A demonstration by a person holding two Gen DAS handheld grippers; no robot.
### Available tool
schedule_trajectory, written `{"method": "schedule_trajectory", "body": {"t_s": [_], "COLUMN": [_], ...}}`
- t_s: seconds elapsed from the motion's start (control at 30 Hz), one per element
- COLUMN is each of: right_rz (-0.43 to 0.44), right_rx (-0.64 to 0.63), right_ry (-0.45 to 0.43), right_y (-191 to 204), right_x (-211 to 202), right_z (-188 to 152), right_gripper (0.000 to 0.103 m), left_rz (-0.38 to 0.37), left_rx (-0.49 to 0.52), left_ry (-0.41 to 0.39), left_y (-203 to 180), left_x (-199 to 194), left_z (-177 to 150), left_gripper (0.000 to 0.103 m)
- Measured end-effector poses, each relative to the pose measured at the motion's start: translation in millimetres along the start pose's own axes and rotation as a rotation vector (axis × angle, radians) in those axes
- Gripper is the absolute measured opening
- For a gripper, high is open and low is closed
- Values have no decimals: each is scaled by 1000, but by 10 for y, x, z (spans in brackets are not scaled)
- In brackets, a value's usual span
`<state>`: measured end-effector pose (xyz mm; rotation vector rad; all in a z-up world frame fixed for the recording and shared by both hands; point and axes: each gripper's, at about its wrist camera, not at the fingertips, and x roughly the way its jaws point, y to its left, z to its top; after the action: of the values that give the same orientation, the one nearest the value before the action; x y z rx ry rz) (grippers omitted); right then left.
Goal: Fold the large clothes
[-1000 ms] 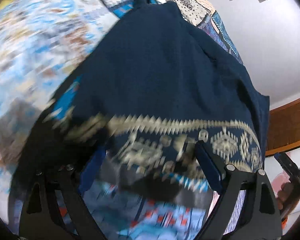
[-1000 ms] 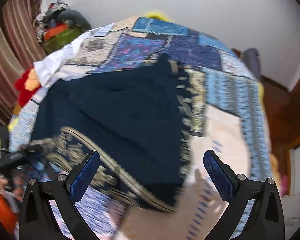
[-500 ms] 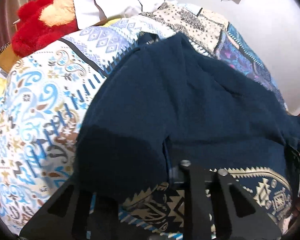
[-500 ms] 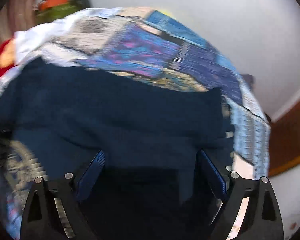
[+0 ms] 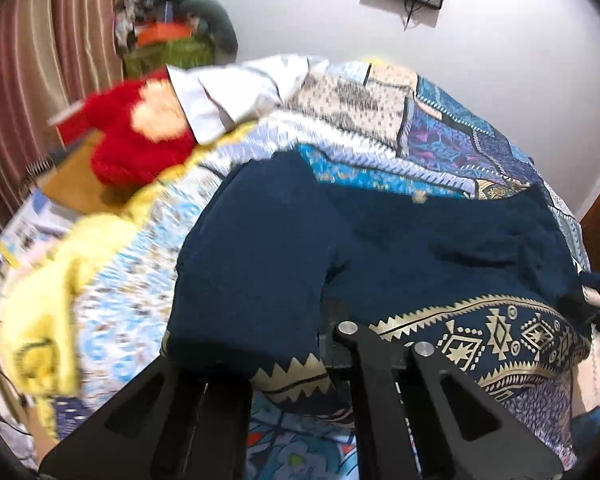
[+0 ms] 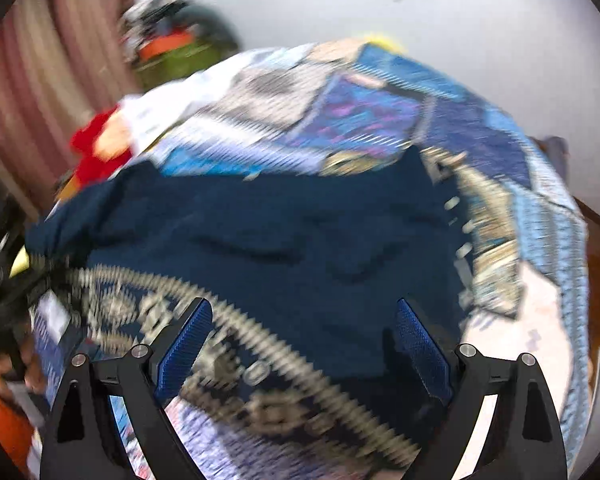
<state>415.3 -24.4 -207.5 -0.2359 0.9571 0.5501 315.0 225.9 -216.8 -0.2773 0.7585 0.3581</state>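
Navy cloth (image 5: 400, 240) pinched on the bed (image 5: 460, 140).
My left fingers (image 5: 324, 344) grip its patterned hem; my right fingers (image 6: 420, 344) stand open above it.

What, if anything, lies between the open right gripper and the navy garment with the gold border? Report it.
Nothing visible. The right gripper hangs open directly over the navy gold-bordered garment on the patchwork bedspread, with only air between.
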Motion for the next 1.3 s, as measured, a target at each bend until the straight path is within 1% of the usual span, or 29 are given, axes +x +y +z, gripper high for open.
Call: {"method": "schedule_trajectory", "body": {"t_s": [0.03,0.07,0.13,0.2,0.27,0.33,0.37,0.43,0.5,0.57,0.6,0.67,0.7,0.77,0.8,0.87,0.93,1.0,1.03,1.07,1.1,1.13,1.17,1.2,1.27,1.3], "right_rz": [-9,-12,5,-3,40,98,113,114,77,19,-14,-89,-120,-141,-149,-161,-159,-157,-158,-159,-159,-156,-152,-148,-128,-111], "right_rx": [-14,-37,-60,-65,-20,63,104,177,207,220,219,220,223,239,252,278,297,311,313,314,316,317,320,326,333,335], "right_ry": [23,79,161,163,168,135,112,58,15,-36,-57,-95,-115,-134,-145,-157,-158,-155,-153,-151,-148,-144,-140,-139,-139,-142], "right_y": [77,165,241,271,203,48,-44,-310,-509,-763,-858,-1039,-1142,-1306,-1375,-1479,-1530,-1594,-1594,-1591,-1585,-1574,-1564,-1559,-1546,-1521], "right_x": [82,235,456,474,364,183,71,-214,-457,-752,-875,-1106,-1238,-1411,-1495,-1633,-1736,-1805,-1812,-1809,-1801,-1773,-1754,-1740,-1728,-1729], "right_z": [-65,-143,-236,-248,-201,-189,-191,-217,-261,-311,-341,-398,-441,-497,-535,-622,-739,-837,-860,-880,-896,-902,-903,-892,-875,-866], "right_gripper": [92,92,92,92,92,92,92,92,92,92,92,92,92,92,92,92,92,92,92,92,92,92,92,92,92,92], "left_rz": [8,11,6,15,27,19,13,1,-20,-62,-88,-122,-147,-204,-239,-284,-284,-286,-312,-343,-393,-420,-437,-442,-460,-481], "left_rx": [8,13,26,43,72,108,124,178,230,280,321,384,423,479,512,562,601,623,623,615,600,600,611,622,628,607], "left_ry": [-14,-22,-32,-39,-61,-85,-96,-136,-173,-203,-210,-210,-200,-133,-64,79,172,192,193,203,231,248,263,268,274,271], "left_y": [-11,-16,-57,-128,-230,-418,-515,-808,-1110,-1445,-1674,-1981,-2144,-2430,-2569,-2748,-2800,-2779,-2744,-2708,-2659,-2642,-2626,-2614,-2602,-2534], "left_x": [-67,-119,-181,-221,-302,-363,-389,-460,-540,-621,-662,-694,-689,-593,-486,-238,-46,-21,-66,-102,-141,-169,-212,-257,-376,-471], "left_z": [8,9,47,95,149,254,298,392,433,419,372,258,172,-24,-147,-399,-629,-734,-741,-726,-701,-702,-708,-716,-727,-697], "left_gripper": [7,7,7,6,6,6,6,5,5,5,5,5,5,5,5,5,6,7,9,16,28,36,50,61,67,67]}}
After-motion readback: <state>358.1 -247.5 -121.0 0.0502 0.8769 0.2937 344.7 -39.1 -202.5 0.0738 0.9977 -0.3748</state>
